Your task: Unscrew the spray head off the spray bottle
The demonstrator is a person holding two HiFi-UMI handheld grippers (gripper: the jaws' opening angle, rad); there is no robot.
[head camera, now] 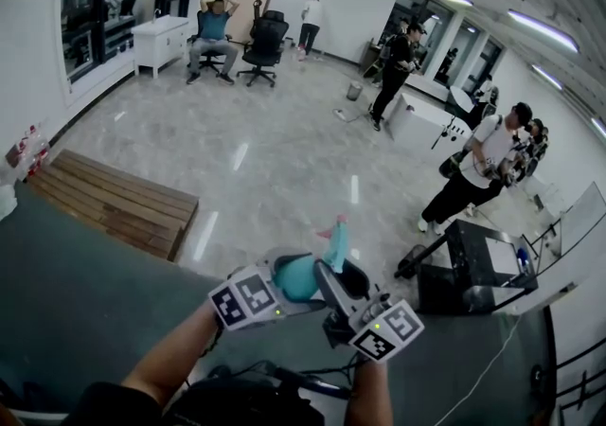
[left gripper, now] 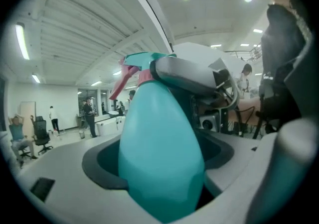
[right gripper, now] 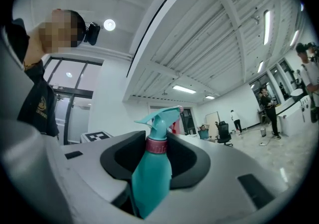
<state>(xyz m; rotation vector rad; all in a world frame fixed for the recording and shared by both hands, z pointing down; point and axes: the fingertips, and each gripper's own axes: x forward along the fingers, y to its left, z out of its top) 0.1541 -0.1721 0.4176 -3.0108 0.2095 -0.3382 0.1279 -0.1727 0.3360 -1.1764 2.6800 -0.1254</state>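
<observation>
Closest in the head view are two marker cubes, one on the left gripper (head camera: 292, 270) and one on the right gripper (head camera: 331, 271), held out over a dark table (head camera: 85, 282). Between them is a single teal spray bottle (head camera: 299, 280). Its long axis runs from the left gripper up and away to the one spray head (head camera: 337, 239).

The left gripper view is filled by the bottle's fat body, which sits between the jaws with both pads pressed against it. This is a firm hold on the base. The neck points up and away, and a grey jaw of the other gripper crosses it.

In the right gripper view the pink collar (right gripper: 157, 146) (the threaded ring under the nozzle) stands upright between the jaws. As far as this view shows, the tips lie against it on either side, so I read this as a grip on the collar.

The right gripper is therefore the nearer one to the spray head, and the left one holds the body. Judging from that, the coming twist should turn about the bottle's long axis while the left grip stays fixed. The head looks still screwed on.
</observation>
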